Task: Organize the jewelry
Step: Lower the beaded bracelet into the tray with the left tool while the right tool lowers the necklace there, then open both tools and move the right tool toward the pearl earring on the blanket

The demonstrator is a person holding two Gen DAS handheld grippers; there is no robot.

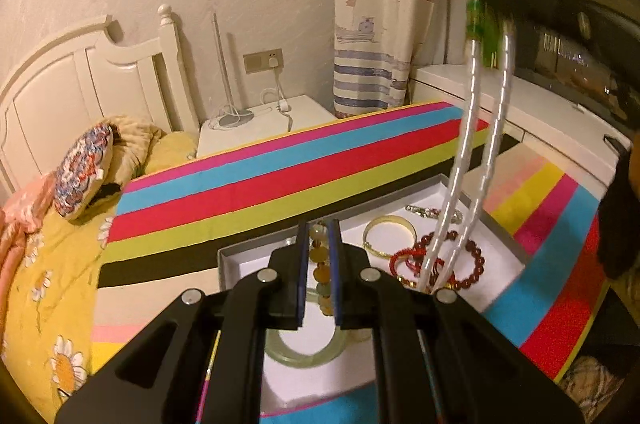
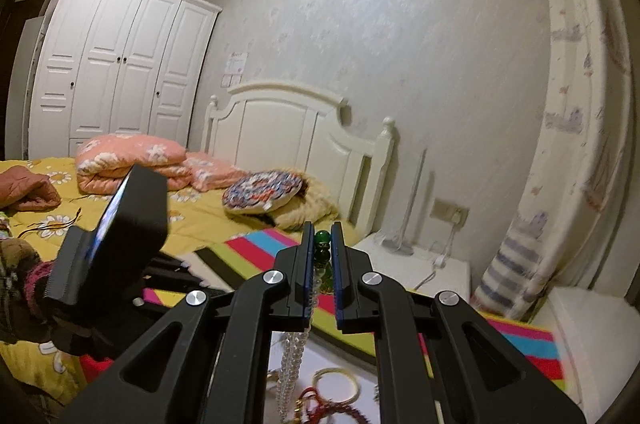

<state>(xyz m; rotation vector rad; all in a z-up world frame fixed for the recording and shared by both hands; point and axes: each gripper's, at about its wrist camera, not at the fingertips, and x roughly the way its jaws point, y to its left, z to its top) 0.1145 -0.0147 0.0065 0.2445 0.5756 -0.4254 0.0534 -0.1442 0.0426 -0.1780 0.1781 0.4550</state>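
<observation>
The pearl necklace [image 1: 472, 160] is hanging in two strands from the right gripper [image 2: 321, 244], which is clenching its green beads [image 2: 322, 238] above the white tray [image 1: 500, 228]. At the tray's 9 o'clock, the left gripper [image 1: 319, 244] is clenched over a beaded bracelet [image 1: 320, 256]; whether it is grasping it is unclear. A gold bangle [image 1: 387, 235] and red bead bracelet [image 1: 460, 260] are lying in the tray.

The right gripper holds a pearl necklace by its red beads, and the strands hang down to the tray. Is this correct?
Not quite: the beads in the right gripper are green, not red, as the right wrist view shows. The rest holds: the pearl necklace is pinched at its green beads and its strands hang down to the tray.
</observation>
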